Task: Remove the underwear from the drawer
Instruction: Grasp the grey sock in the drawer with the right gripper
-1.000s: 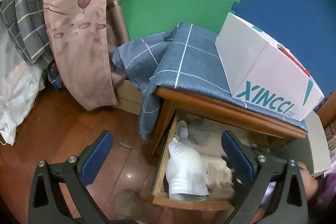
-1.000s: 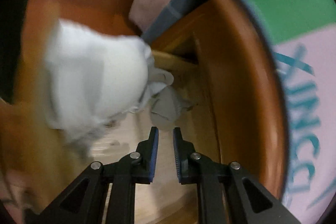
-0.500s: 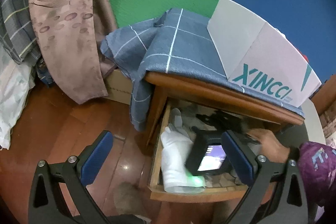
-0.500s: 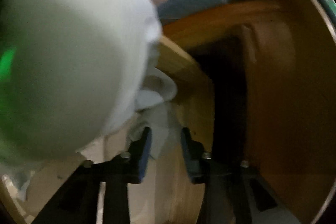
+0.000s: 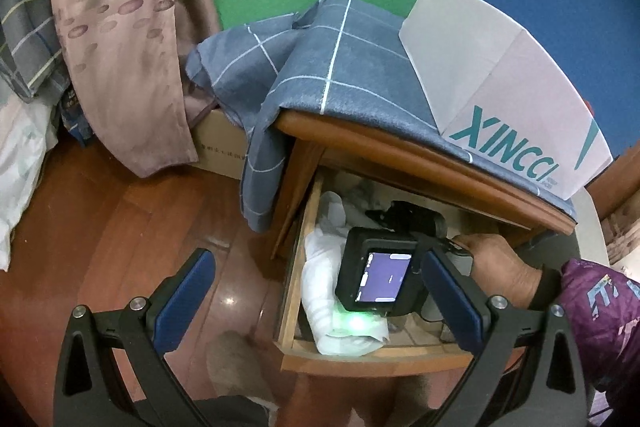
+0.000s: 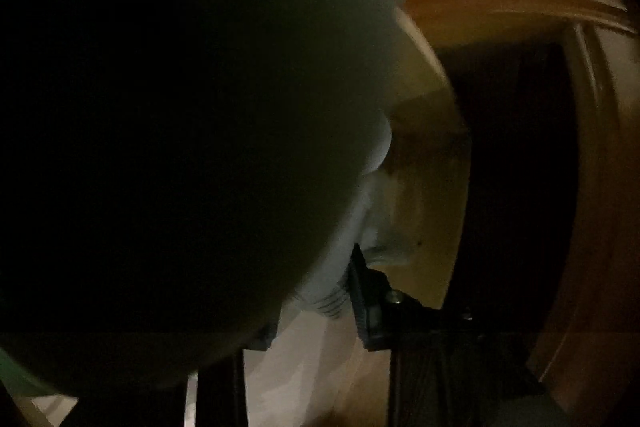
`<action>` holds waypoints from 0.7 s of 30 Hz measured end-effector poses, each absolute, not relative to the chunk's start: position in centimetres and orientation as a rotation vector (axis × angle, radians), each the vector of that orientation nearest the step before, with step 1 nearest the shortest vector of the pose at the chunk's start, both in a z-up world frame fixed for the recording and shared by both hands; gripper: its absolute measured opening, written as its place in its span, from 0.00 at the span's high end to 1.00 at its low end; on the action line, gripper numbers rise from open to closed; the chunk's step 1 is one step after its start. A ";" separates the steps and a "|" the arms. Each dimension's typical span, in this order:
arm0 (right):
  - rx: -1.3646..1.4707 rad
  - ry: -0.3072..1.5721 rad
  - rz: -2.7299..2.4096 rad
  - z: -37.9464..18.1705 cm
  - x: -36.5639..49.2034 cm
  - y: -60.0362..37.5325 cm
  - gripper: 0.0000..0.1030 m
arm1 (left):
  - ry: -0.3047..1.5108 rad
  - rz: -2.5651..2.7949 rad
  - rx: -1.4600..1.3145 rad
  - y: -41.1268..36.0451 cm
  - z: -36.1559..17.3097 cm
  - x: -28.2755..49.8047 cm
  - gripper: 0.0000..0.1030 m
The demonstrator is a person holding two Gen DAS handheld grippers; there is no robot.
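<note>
The wooden drawer [image 5: 360, 359] stands pulled out. A rolled white garment [image 5: 320, 279] lies along its left side, and grey underwear [image 5: 338, 211] sits behind it. A hand [image 5: 500, 267] holds my right gripper [image 5: 384, 217] inside the drawer, pointing at the back. In the right wrist view the white roll [image 6: 200, 107] blocks most of the picture. My right gripper [image 6: 320, 287] is closing, its fingers still a little apart, with a ribbed edge of grey fabric [image 6: 332, 295] between them. My left gripper [image 5: 316, 263] hovers open above the drawer's front, holding nothing.
A blue checked cloth [image 5: 328, 67] drapes over the nightstand top [image 5: 400, 155], with a white XINCCI box [image 5: 500, 87] on it. A cardboard box [image 5: 220, 143] and hanging curtains [image 5: 120, 27] stand to the left, above a wooden floor [image 5: 120, 227]. A purple sleeve [image 5: 600, 307] is at the right.
The right gripper came down into the drawer beside the white roll, went from shut to spread around grey fabric, and now stands narrower. The left gripper has stayed above the drawer, tilting slightly.
</note>
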State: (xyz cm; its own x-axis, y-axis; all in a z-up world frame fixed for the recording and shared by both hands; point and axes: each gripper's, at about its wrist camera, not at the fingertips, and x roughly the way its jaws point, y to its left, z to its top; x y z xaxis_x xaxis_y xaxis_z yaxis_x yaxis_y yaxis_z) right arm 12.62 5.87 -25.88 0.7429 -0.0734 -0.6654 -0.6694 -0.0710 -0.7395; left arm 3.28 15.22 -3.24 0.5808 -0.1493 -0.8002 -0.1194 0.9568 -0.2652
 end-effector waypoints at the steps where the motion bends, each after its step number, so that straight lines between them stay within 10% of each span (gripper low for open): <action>1: -1.594 0.631 0.541 -25.9 12.7 5.8 0.75 | 0.954 -0.018 -0.312 15.3 -3.2 3.3 0.01; 12: -1.559 0.729 0.527 -22.3 9.5 -0.4 0.78 | 0.975 -0.026 -0.214 13.9 -3.7 3.4 0.01; 21: -0.650 0.990 0.549 -9.4 7.5 -8.2 0.78 | 1.060 -0.025 -0.052 11.5 -5.3 4.1 0.01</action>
State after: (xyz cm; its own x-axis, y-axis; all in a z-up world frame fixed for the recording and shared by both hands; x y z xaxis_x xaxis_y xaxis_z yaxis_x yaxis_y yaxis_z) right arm 7.52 -8.19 -9.40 0.4447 0.1276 -0.8866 -0.6846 0.6867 -0.2445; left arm 4.12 11.51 -5.28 0.4887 -0.0462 -0.8712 -0.0043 0.9985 -0.0554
